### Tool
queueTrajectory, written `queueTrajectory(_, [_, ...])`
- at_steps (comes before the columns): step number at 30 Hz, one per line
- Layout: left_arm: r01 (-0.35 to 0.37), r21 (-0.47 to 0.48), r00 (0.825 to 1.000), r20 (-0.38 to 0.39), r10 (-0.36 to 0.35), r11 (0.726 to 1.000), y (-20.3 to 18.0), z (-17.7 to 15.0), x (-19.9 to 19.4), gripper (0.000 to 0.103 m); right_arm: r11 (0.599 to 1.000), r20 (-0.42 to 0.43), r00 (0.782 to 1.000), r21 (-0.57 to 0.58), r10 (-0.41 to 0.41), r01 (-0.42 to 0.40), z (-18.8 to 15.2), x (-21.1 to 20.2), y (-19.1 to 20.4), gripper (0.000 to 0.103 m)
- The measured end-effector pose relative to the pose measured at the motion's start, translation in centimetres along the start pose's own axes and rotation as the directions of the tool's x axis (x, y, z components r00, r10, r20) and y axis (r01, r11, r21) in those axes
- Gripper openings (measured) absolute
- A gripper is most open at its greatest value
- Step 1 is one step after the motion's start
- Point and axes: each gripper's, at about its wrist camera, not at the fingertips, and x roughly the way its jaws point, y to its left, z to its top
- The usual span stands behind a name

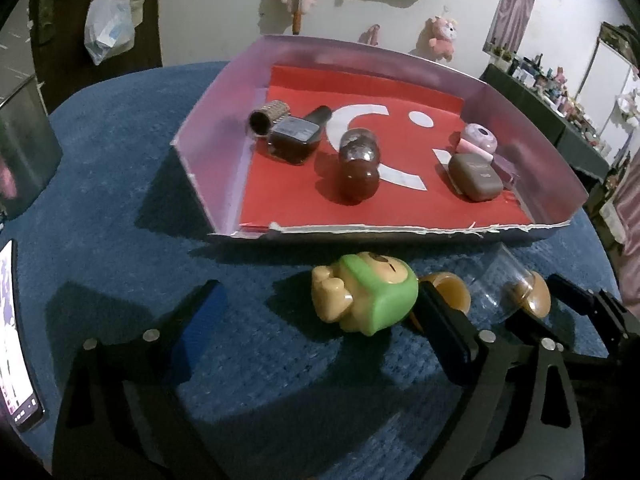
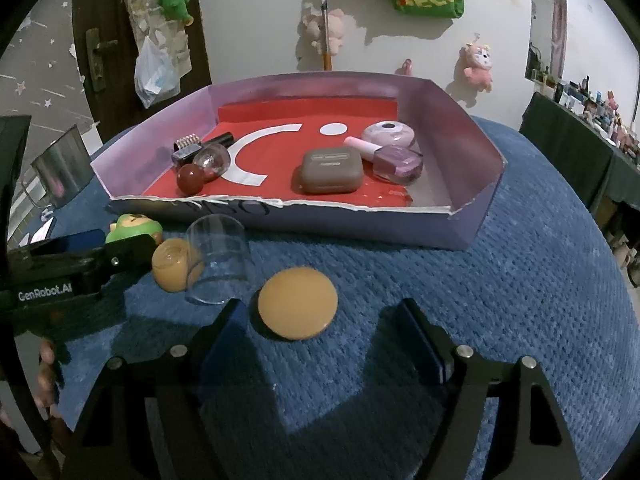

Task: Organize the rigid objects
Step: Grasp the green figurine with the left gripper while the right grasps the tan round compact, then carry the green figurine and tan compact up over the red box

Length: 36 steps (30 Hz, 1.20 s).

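Left wrist view. A shallow cardboard tray (image 1: 208,128) with lilac walls and a red floor sits on a blue knitted cloth (image 1: 120,168). Inside it lie a studded tube (image 1: 267,117), a dark square bottle (image 1: 298,133), a round-ended brown bottle (image 1: 357,165), a brown rounded case (image 1: 475,177) and a pink bottle (image 1: 478,142). In front of the tray's torn near edge lies a green and tan toy figure (image 1: 366,294), glossy plastic, on its side. The left gripper (image 1: 320,320) is spread wide, empty; its right finger touches the toy, and the toy lies between the fingers. Beyond that finger are a tan cup-shaped piece (image 1: 450,292) and a clear cylinder (image 1: 498,284), then the right gripper's black finger at the right edge.

Right wrist view. The right gripper (image 2: 326,330) is spread wide, holding nothing. Between its fingers, in front of the tray (image 2: 472,216), lies a flat tan disc (image 2: 298,304); in the other view it appears only as a tan edge behind the cylinder. Left of the disc stand the clear cylinder (image 2: 218,264) and the tan cup (image 2: 174,266), touching. The toy (image 2: 134,230) is half hidden behind the left gripper (image 2: 120,254).
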Motion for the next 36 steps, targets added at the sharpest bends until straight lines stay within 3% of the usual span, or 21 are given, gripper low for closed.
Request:
queueTrajectory(3, [-0.014,0.021,1.0,0.003,0.014,1.0,-0.5,0.0,0.2,0.089,1.0,0.001,1.0,-0.012,-0.015,0.015,0.1,0.2,0.2,0.07])
queueTrajectory(6, [0.001,0.046,1.0,0.014,-0.002,0.999,-0.9,-0.2,-0.1,0.069,1.0,0.007,1.0,-0.017,-0.024,0.024,0.1,0.2,0.2,0.06])
queueTrajectory(8, [0.029,0.06,0.999,0.014,-0.03,0.998,-1.3,-0.4,-0.3,0.051,1.0,0.011,1.0,-0.02,-0.018,0.018,0.1,0.1,0.3,0.055])
queueTrajectory(9, [0.055,0.069,0.998,0.01,-0.056,0.996,-1.5,-0.4,-0.3,0.048,1.0,0.012,1.0,-0.024,-0.019,0.019,0.1,0.2,0.4,0.051])
queueTrajectory(10, [0.052,0.074,0.999,0.011,-0.053,0.996,-1.6,-0.5,-0.4,0.048,1.0,0.015,1.0,-0.027,-0.015,0.015,0.1,0.1,0.4,0.045])
queueTrajectory(13, [0.045,0.091,0.999,0.019,-0.047,0.995,-1.8,-0.8,-0.5,0.048,0.999,0.014,1.0,-0.036,-0.008,0.008,0.0,0.0,0.7,0.04])
queueTrajectory(36, [0.096,0.104,0.994,0.049,-0.102,0.99,-2.1,-2.7,-3.8,0.048,0.989,0.047,0.988,-0.004,0.146,-0.146,-0.5,-3.6,0.8,0.04])
